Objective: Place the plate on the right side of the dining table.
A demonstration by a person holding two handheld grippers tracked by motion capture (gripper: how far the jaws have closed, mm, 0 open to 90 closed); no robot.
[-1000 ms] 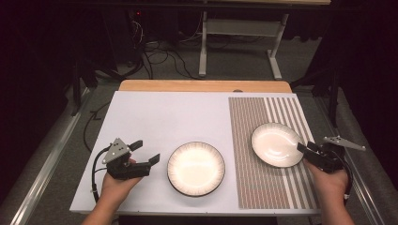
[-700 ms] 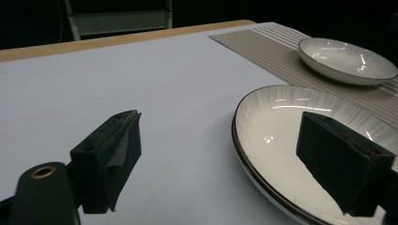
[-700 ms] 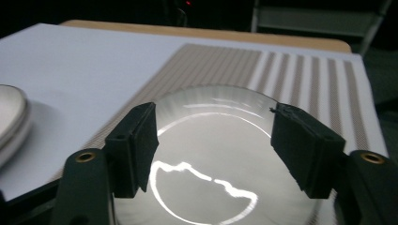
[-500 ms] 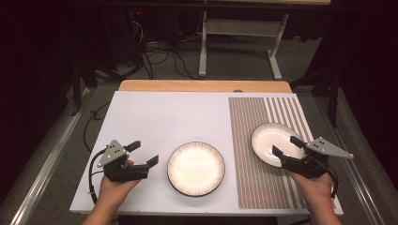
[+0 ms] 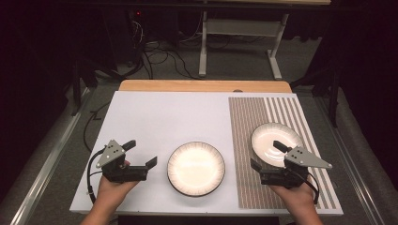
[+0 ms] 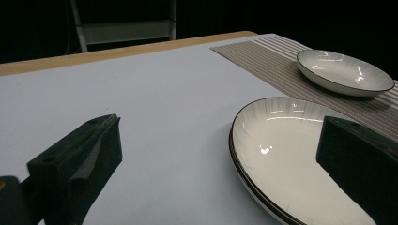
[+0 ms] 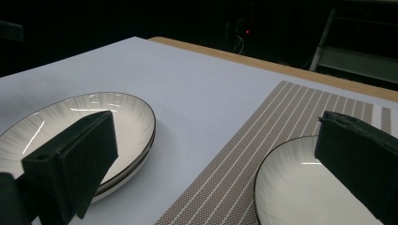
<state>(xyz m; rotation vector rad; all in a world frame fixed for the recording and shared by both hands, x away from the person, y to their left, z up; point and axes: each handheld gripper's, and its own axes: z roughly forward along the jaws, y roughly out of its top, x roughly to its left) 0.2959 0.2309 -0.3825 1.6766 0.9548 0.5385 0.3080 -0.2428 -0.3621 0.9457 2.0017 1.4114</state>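
Closing in, jaws wide, with the right gripper [image 5: 267, 158] on the mat's near-edge bowl [image 5: 274, 143]; next, straddle its rim.

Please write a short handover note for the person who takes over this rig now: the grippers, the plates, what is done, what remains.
Left gripper: open, holds nothing, beside the left rim of the larger plate, not touching it.
Right gripper: open, holds nothing, at the near rim of the smaller plate.
Larger plate: on the white table surface, near the front middle; in the left gripper view it looks like two stacked plates, not certain.
Smaller plate: on the striped placemat.
Done: nothing gripped yet.
Left: probably close on a plate rim and move it.
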